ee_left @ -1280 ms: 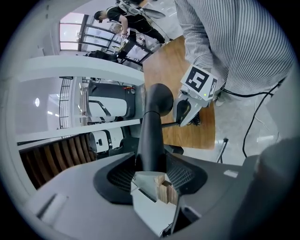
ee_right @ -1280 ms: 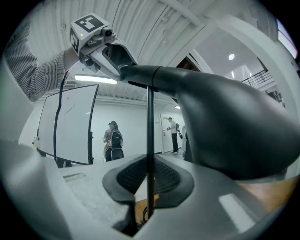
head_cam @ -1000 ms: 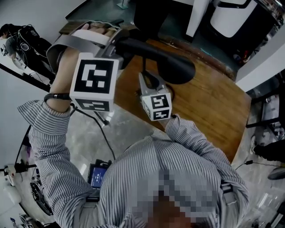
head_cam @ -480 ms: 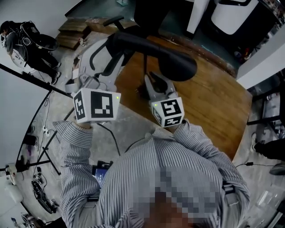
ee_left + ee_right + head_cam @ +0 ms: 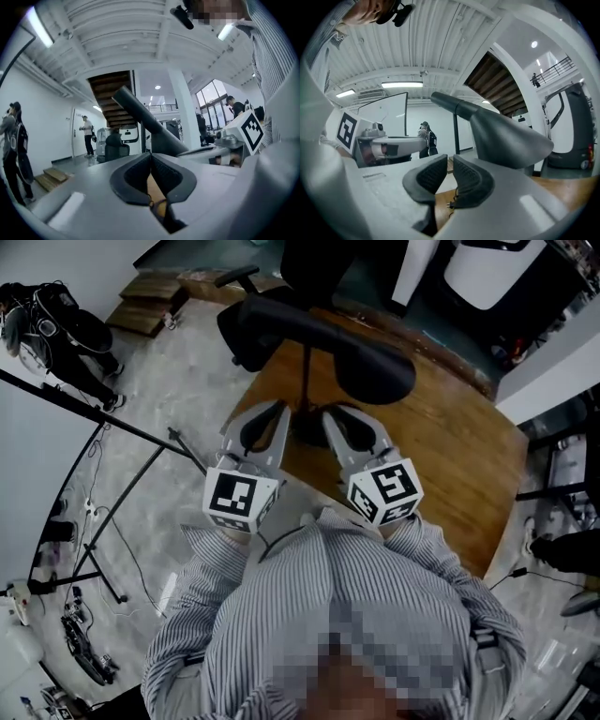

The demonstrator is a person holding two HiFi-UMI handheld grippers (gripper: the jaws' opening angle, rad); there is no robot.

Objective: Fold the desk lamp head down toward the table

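Observation:
The black desk lamp (image 5: 323,345) stands on the wooden table (image 5: 450,456); its long head lies nearly level above a thin pole (image 5: 305,385). My left gripper (image 5: 275,412) is low by the lamp's foot, left of the pole, shut with nothing between its pads. Just right of the pole, my right gripper (image 5: 335,415) is slightly open and empty. In the left gripper view the shut jaws (image 5: 150,157) point at the lamp (image 5: 145,123). The right gripper view has the lamp's head (image 5: 506,138) above and beyond my right gripper (image 5: 450,161).
A black office chair (image 5: 246,282) stands beyond the table. A dark tripod stand (image 5: 141,470) sprawls on the floor at left. People (image 5: 47,324) stand far left beside wooden steps (image 5: 150,301). The table's edge lies just in front of the person's chest.
The left gripper let go of the lamp head's left end, dropped down beside the lamp's foot, rolled over, and its jaws shut. The right gripper drew slightly back toward the person.

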